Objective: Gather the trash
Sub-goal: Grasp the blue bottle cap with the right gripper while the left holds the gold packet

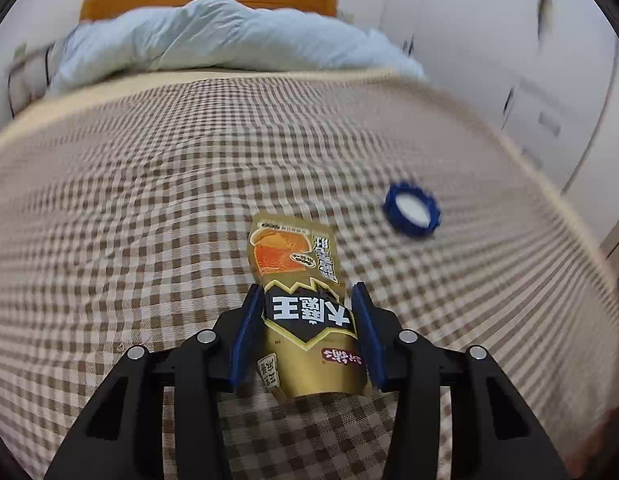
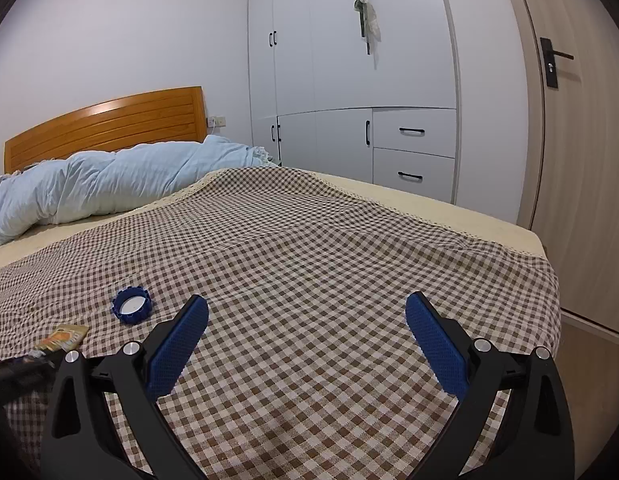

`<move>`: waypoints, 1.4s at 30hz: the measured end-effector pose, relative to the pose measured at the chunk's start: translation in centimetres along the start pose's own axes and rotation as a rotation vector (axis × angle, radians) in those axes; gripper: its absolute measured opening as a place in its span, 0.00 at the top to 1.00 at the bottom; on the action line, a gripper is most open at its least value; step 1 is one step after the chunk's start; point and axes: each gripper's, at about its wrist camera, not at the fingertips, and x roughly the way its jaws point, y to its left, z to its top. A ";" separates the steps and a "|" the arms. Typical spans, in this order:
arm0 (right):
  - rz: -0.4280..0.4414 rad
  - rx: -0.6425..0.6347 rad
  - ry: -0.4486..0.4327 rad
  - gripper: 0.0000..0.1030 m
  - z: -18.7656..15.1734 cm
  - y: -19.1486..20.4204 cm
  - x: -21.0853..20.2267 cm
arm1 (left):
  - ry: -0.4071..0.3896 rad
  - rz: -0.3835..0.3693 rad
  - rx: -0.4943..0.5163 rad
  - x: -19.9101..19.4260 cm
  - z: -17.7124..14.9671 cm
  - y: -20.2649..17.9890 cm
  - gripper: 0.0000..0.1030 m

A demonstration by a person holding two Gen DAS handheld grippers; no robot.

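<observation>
A gold and black snack wrapper [image 1: 305, 304] lies between the blue pads of my left gripper [image 1: 307, 296], which is shut on its lower part just above the checked bedspread [image 1: 149, 220]. Its far end also shows in the right wrist view [image 2: 63, 336] at the left edge. A blue bottle cap [image 1: 411, 210] lies open side up on the bedspread to the right of the wrapper; it also shows in the right wrist view [image 2: 131, 306]. My right gripper [image 2: 307, 320] is open and empty above the bedspread, with the cap to its left.
A light blue duvet [image 2: 109, 184] is bunched at the head of the bed below the wooden headboard [image 2: 105, 128]. White wardrobes with drawers [image 2: 389, 120] and a door [image 2: 569, 160] stand beyond the bed's right edge.
</observation>
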 end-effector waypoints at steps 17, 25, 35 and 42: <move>0.178 -0.169 0.040 0.08 -0.3 4.0 -0.3 | -0.256 -0.127 -0.015 -6.2 -0.3 1.6 0.59; 0.318 -0.194 0.204 0.08 0.0 9.3 3.2 | -0.312 -0.138 -0.116 -6.7 -0.2 4.5 0.59; 0.320 -0.220 0.367 0.08 0.0 15.8 10.2 | -0.299 -0.113 -0.190 -5.6 1.1 6.3 0.59; 0.328 -0.215 0.499 0.49 -1.7 18.1 13.3 | -0.288 -0.127 -0.180 -4.9 1.4 6.2 0.59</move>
